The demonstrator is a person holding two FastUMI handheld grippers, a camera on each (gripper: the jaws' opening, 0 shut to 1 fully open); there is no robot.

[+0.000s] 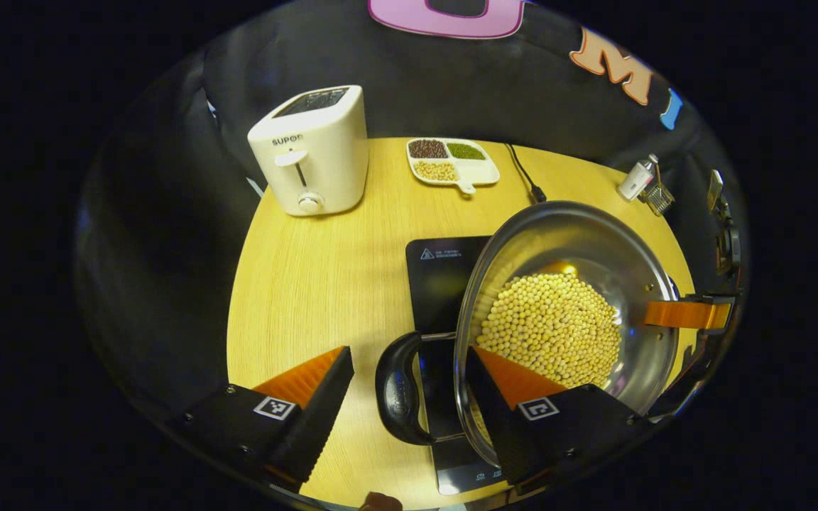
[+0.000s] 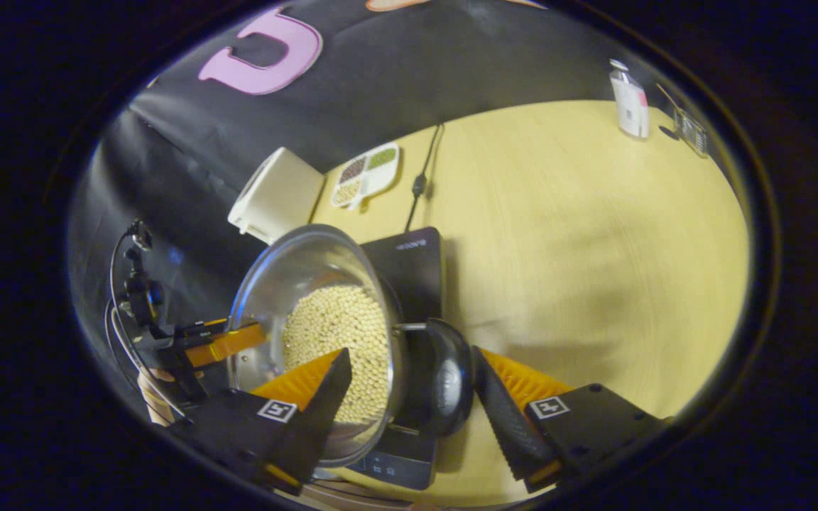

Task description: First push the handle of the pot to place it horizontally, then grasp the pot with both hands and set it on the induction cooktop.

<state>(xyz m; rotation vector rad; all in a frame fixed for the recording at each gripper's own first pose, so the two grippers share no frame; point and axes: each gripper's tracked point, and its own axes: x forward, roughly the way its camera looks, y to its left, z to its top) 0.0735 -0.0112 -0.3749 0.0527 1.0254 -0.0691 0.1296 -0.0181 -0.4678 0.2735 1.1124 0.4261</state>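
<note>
The steel pot [image 1: 593, 234], full of pale beans, is over the black induction cooktop [image 1: 444, 277]; I cannot tell whether it rests on it. My left gripper [image 1: 409, 362] straddles the pot's rim and black loop handle [image 1: 395, 390]. One finger is inside the pot, and table shows between the other finger and the handle. My right gripper [image 2: 412, 358] straddles the opposite handle [image 2: 448, 383] the same way, its outer finger right beside the handle. Across the pot, the left gripper view shows the right gripper's orange finger [image 1: 679, 314]. The left gripper's finger [image 2: 228, 342] appears in the right gripper view.
On the yellow table [image 1: 309, 284], a white toaster [image 1: 313, 152] stands at the back left and a divided dish of grains [image 1: 451, 162] behind the cooktop. The cooktop's cable [image 1: 522, 174] runs back. A small bottle [image 2: 628, 99] stands far right.
</note>
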